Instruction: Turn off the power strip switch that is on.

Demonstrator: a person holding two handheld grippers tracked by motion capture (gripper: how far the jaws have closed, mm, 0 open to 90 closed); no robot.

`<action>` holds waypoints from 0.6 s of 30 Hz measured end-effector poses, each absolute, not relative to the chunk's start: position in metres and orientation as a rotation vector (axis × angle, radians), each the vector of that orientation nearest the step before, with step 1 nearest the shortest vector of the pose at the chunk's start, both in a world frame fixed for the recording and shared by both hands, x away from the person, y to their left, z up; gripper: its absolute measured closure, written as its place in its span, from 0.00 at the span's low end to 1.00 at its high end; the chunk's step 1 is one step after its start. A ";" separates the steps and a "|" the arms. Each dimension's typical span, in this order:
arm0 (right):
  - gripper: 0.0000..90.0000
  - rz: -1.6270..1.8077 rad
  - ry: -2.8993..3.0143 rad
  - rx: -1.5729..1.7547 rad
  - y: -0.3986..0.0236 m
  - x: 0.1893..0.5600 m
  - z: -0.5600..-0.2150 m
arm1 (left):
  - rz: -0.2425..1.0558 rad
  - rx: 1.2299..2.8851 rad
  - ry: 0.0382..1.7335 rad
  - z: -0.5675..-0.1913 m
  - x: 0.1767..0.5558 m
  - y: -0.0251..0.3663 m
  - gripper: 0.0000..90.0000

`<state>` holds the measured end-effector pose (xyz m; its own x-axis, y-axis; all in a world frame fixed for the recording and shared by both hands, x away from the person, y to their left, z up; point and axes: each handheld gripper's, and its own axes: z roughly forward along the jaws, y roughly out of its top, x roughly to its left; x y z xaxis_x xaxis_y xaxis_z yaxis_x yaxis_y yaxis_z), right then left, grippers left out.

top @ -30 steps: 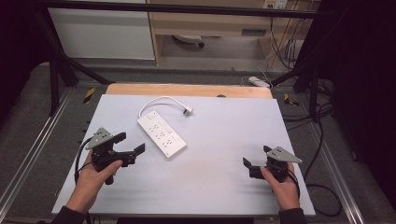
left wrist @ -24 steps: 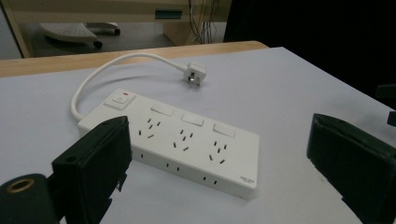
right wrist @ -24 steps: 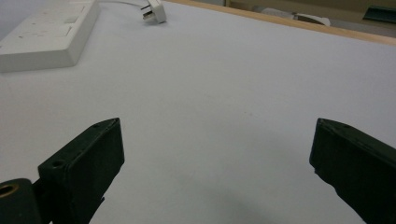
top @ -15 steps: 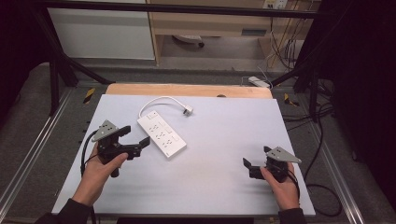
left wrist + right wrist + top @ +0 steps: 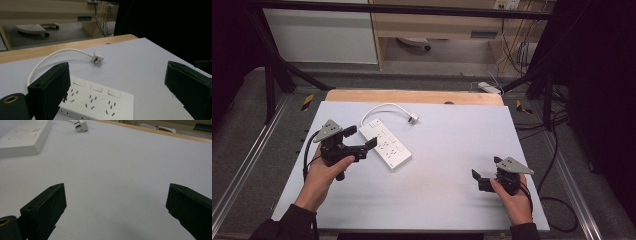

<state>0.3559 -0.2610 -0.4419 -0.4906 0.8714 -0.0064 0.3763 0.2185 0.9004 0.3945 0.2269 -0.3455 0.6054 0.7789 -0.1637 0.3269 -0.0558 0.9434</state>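
We see the left tool [image 5: 360, 137] held in the person's left hand [image 5: 328, 169], its jaws spread wide and empty. Just ahead of it lies a white power strip [image 5: 385, 143] flat on the pale surface [image 5: 447, 165]; in the left gripper view the strip [image 5: 100, 100] sits low between the two jaws, though we cannot tell for sure whether either jaw touches it. Its white cord [image 5: 384, 107] curls away beyond the tool to a plug [image 5: 413, 119] lying on the surface. The right tool [image 5: 484, 171], gripped by the right hand [image 5: 513, 197], hangs well apart from the strip, jaws wide open with nothing between them but bare surface.
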 end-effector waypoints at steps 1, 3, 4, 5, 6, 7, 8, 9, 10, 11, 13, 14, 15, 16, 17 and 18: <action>0.04 1.232 1.972 1.148 -0.261 0.356 -0.442 | 0.481 1.648 0.931 -0.344 0.396 0.227 0.07; 0.04 1.229 1.975 1.148 -0.260 0.356 -0.441 | 0.498 1.650 0.925 -0.343 0.399 0.226 0.07; 0.04 1.230 1.975 1.148 -0.261 0.355 -0.441 | 0.501 1.650 0.924 -0.342 0.401 0.225 0.07; 0.04 1.230 1.973 1.151 -0.261 0.355 -0.441 | 0.507 1.650 0.918 -0.340 0.404 0.223 0.07; 0.04 1.230 1.972 1.153 -0.261 0.355 -0.441 | 0.507 1.650 0.918 -0.340 0.404 0.223 0.07; 0.04 1.232 1.971 1.157 -0.261 0.355 -0.441 | 0.509 1.649 0.915 -0.339 0.406 0.222 0.07; 0.04 1.233 1.967 1.160 -0.262 0.355 -0.441 | 0.513 1.651 0.915 -0.340 0.410 0.219 0.07; 0.04 1.233 1.967 1.160 -0.262 0.355 -0.441 | 0.513 1.651 0.915 -0.340 0.410 0.219 0.07; 0.04 1.235 1.960 1.165 -0.263 0.355 -0.440 | 0.514 1.660 0.913 -0.340 0.412 0.217 0.07; 0.04 1.235 1.960 1.165 -0.263 0.355 -0.440 | 0.518 1.665 0.913 -0.341 0.414 0.216 0.07; 0.04 1.236 1.957 1.163 -0.263 0.354 -0.440 | 0.517 1.667 0.916 -0.341 0.417 0.214 0.07; 0.04 1.236 1.957 1.163 -0.263 0.354 -0.440 | 0.516 1.668 0.914 -0.342 0.419 0.213 0.07; 0.04 1.237 1.958 1.166 -0.263 0.354 -0.440 | 0.516 1.669 0.913 -0.342 0.420 0.212 0.07; 0.04 1.235 1.959 1.166 -0.262 0.355 -0.440 | 0.518 1.668 0.915 -0.343 0.422 0.212 0.07; 0.04 1.238 1.958 1.166 -0.262 0.355 -0.440 | 0.518 1.671 0.914 -0.343 0.423 0.211 0.07; 0.04 1.238 1.958 1.166 -0.262 0.355 -0.440 | 0.516 1.675 0.911 -0.344 0.424 0.210 0.07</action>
<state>0.3547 -0.2625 -0.4402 -0.4785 0.8781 0.0039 0.3801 0.2031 0.9024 0.4244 0.2096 -0.3436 0.6081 0.7855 -0.1150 0.3050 -0.0974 0.9474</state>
